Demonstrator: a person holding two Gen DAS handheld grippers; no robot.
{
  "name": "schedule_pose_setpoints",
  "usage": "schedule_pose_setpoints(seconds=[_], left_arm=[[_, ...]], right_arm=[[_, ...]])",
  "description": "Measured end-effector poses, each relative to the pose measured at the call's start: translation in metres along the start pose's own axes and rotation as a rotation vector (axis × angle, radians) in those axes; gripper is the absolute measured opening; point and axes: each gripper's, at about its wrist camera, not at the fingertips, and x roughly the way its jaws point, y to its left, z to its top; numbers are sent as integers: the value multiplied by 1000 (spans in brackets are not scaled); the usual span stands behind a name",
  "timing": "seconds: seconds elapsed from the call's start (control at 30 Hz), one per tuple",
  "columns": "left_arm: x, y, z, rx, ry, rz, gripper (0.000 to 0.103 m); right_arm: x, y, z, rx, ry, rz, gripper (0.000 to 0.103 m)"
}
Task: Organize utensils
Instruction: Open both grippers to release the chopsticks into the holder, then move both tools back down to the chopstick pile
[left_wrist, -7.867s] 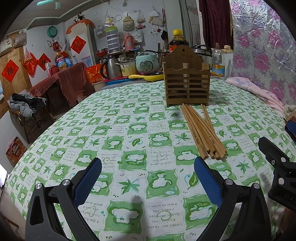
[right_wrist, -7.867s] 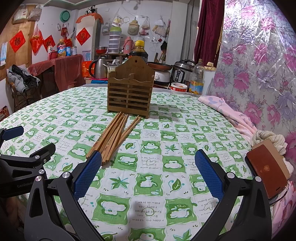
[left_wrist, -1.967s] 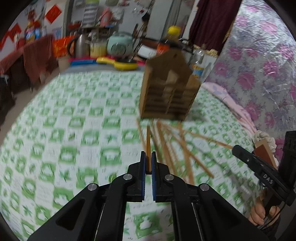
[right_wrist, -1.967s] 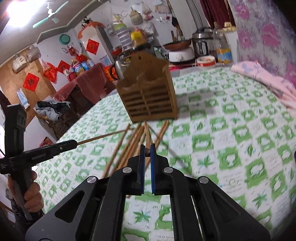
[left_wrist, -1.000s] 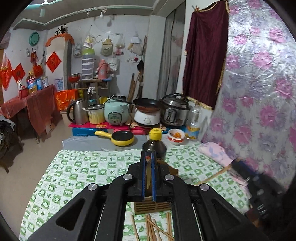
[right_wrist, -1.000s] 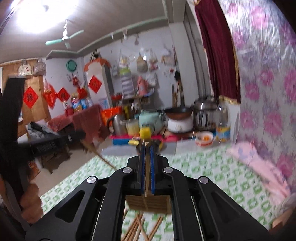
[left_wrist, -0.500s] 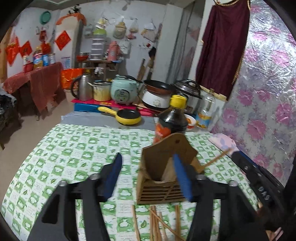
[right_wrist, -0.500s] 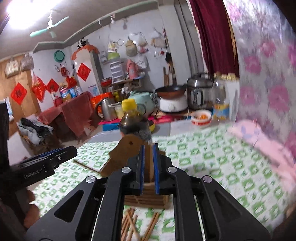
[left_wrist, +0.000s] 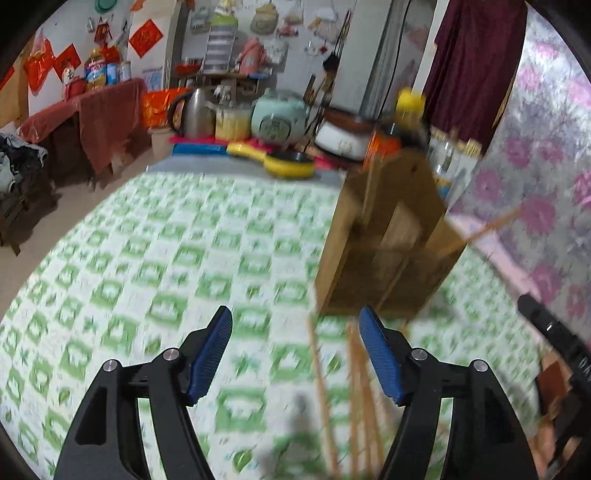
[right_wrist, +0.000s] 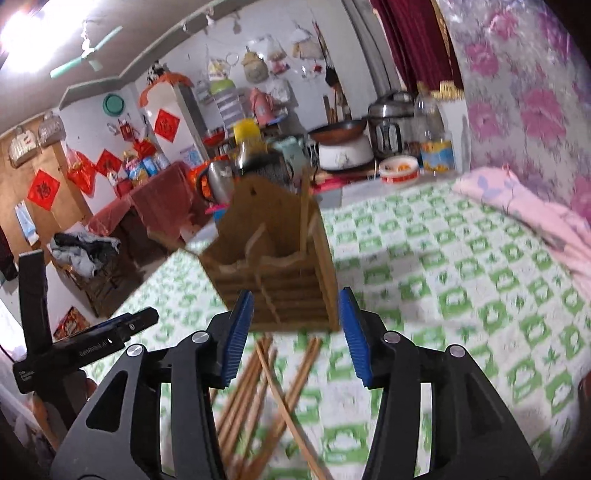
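A slatted wooden chopstick holder (left_wrist: 388, 251) stands on the green-and-white checked tablecloth (left_wrist: 184, 258). It also shows in the right wrist view (right_wrist: 280, 273). Two chopsticks stand in it: one upright (right_wrist: 304, 218), one leaning out to the right (left_wrist: 484, 232). Several loose wooden chopsticks (right_wrist: 266, 398) lie on the cloth in front of the holder, also in the left wrist view (left_wrist: 354, 398). My left gripper (left_wrist: 295, 350) is open and empty, above the cloth in front of the holder. My right gripper (right_wrist: 295, 332) is open and empty, just in front of the holder.
A dark sauce bottle with a yellow cap (right_wrist: 255, 147) stands behind the holder. A pink cloth (right_wrist: 535, 210) lies at the table's right edge. A yellow pan (left_wrist: 280, 162), kettle and rice cookers sit on a counter beyond the table.
Both grippers carried a chopstick up to the holder and opened, leaving the chopsticks standing in it. Both have since drawn back and tilted down toward the loose chopsticks.
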Motion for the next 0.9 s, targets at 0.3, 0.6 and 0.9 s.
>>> schedule_pose_setpoints(seconds=[0.3, 0.6, 0.9], left_arm=[[9, 10, -50, 17, 148, -21, 70], [11, -15, -84, 127, 252, -73, 70], [20, -15, -94, 140, 311, -77, 70]], right_arm=[[-13, -10, -34, 1, 31, -17, 60], [-13, -17, -55, 10, 96, -22, 65], [-14, -21, -62, 11, 115, -37, 66]])
